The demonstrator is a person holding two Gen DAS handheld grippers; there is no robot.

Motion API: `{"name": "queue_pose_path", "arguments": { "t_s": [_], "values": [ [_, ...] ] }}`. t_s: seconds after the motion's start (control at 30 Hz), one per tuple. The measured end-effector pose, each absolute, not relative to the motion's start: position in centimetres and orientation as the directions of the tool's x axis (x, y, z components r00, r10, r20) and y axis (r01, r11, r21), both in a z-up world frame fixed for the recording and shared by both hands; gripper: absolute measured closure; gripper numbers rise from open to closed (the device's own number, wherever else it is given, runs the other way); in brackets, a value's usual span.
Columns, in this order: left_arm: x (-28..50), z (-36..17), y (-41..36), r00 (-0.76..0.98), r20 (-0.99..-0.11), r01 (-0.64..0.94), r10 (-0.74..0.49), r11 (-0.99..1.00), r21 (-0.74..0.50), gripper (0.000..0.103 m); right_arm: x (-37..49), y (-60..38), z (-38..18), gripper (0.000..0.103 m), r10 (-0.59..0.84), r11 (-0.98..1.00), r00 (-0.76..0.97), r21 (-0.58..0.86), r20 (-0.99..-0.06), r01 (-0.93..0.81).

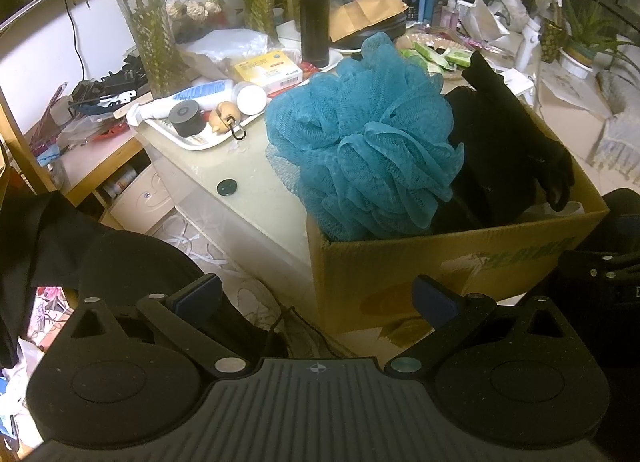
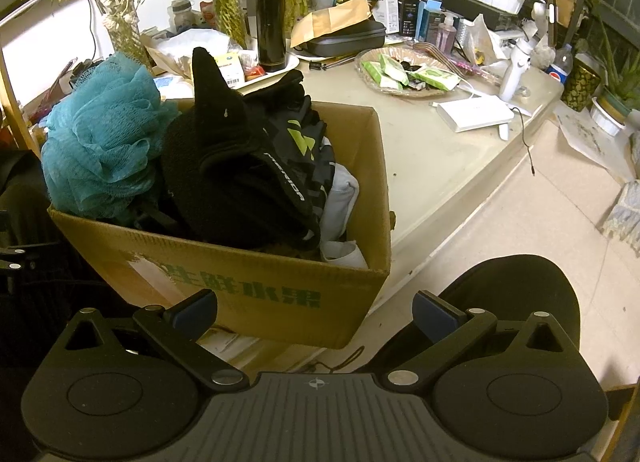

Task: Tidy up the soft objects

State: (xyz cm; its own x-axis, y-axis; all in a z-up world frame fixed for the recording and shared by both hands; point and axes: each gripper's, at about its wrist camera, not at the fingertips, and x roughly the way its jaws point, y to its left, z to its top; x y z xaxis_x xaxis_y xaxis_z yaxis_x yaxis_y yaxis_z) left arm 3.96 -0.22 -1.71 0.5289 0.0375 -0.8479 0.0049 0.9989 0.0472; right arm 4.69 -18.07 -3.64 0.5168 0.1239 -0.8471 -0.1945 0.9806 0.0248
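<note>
A brown cardboard box (image 1: 400, 270) stands at the table's near edge; it also shows in the right wrist view (image 2: 248, 294). A teal mesh bath pouf (image 1: 360, 134) sits heaped in its left side, also in the right wrist view (image 2: 100, 138). Black knit fabric (image 1: 504, 142) and a black glove with green marks (image 2: 296, 142) fill the rest, over a white cloth (image 2: 340, 202). My left gripper (image 1: 318, 298) is open and empty, in front of the box's near wall. My right gripper (image 2: 314, 314) is open and empty, low before the box.
The table (image 2: 440, 166) behind holds a black flask (image 2: 271, 18), a tray (image 1: 192, 138) of toiletries, a basket of green packets (image 2: 408, 74), a white box (image 2: 474, 112), glass vases with plants (image 1: 154, 38) and clutter. Black chair seats lie below (image 2: 516, 294).
</note>
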Motion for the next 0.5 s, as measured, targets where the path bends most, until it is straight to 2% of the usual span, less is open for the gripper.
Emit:
{"name": "queue_pose_path", "arguments": {
  "t_s": [0.5],
  "values": [
    [3.97,-1.75,-0.21,0.527,-0.849,0.006,0.04,0.999,0.05,0.0,4.67,-18.05,-3.68,0.0,0.123,0.98,0.518,0.023,-0.846,-0.197]
  ]
}}
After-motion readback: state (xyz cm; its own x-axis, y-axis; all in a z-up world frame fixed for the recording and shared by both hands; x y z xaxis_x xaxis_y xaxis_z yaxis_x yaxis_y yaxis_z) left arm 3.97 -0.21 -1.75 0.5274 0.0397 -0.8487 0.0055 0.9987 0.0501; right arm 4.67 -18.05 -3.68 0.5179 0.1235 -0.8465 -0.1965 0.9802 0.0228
